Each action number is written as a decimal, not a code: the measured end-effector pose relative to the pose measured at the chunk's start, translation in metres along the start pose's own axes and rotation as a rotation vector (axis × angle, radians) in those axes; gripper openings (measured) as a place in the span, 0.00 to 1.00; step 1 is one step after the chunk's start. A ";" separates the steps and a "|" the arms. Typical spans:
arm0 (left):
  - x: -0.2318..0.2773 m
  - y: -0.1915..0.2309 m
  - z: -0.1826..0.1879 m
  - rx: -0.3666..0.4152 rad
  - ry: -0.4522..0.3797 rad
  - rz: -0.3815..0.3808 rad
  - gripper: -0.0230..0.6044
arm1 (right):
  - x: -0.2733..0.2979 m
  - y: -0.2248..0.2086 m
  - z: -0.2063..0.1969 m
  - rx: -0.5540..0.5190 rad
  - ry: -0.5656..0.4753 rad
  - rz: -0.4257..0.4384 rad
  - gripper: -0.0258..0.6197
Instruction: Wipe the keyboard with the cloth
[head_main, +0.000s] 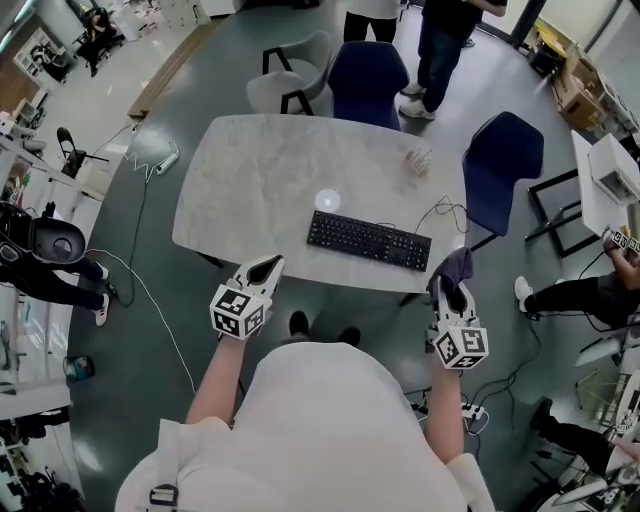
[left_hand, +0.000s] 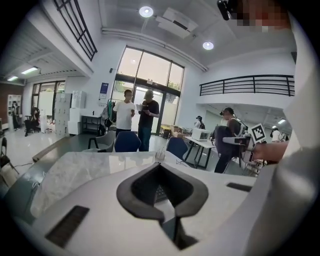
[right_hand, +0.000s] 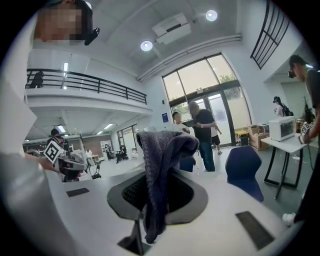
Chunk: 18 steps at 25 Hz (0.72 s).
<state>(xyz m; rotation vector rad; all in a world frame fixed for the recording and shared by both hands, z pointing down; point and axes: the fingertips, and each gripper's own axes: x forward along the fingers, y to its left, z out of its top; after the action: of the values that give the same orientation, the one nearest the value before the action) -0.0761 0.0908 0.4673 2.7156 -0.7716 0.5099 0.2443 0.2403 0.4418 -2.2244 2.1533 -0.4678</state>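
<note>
**Left gripper** (head_main: 266, 266): jaws closed on each other, nothing between the pads. Held off the table's near edge, tips pointing toward the tabletop. Marker cube at the rear, bare forearm behind.

**Right gripper** (head_main: 450, 288): jaws clamped on the cloth (right_hand: 161, 165). Held off the table's near right corner, well apart from the left gripper.

**Cloth**: dark grey-violet knit, caught between the right pads. Bunched over the jaw tips, with a strip hanging down along the seam of the jaws.

**Keyboard** (head_main: 368, 241): black, lying flat ahead of and between the two grippers, nearer the right one. Long side roughly parallel to the near edge. Touched by neither gripper nor the cloth. Glimpsed through the hollow of the closed pads in both gripper views.

**Cable** (head_main: 447, 209): thin and dark, looping off the keyboard's right end, ahead of the right gripper.

**Table** (head_main: 250, 170): pale marbled top with rounded corners, ahead of both grippers.

**Small clear item** (head_main: 418, 161): beyond the keyboard, ahead of the right gripper. Kind not discernible.

**Chairs**: grey chair (head_main: 292, 78) and blue chair (head_main: 366, 78) at the table's far side. Second blue chair (head_main: 503, 152) ahead and to the right of the right gripper.
</note>
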 end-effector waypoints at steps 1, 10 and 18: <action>0.001 0.004 0.005 0.005 -0.006 -0.005 0.05 | 0.002 0.002 0.002 -0.005 -0.002 -0.004 0.16; 0.008 0.023 0.008 0.012 0.002 -0.042 0.05 | 0.006 0.024 0.004 -0.007 -0.004 -0.028 0.16; 0.015 0.034 0.009 0.011 0.005 -0.064 0.05 | 0.010 0.028 0.001 -0.002 0.004 -0.063 0.16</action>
<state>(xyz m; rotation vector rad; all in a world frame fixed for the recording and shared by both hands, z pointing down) -0.0811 0.0529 0.4709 2.7375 -0.6806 0.5082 0.2174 0.2292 0.4369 -2.3003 2.0918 -0.4715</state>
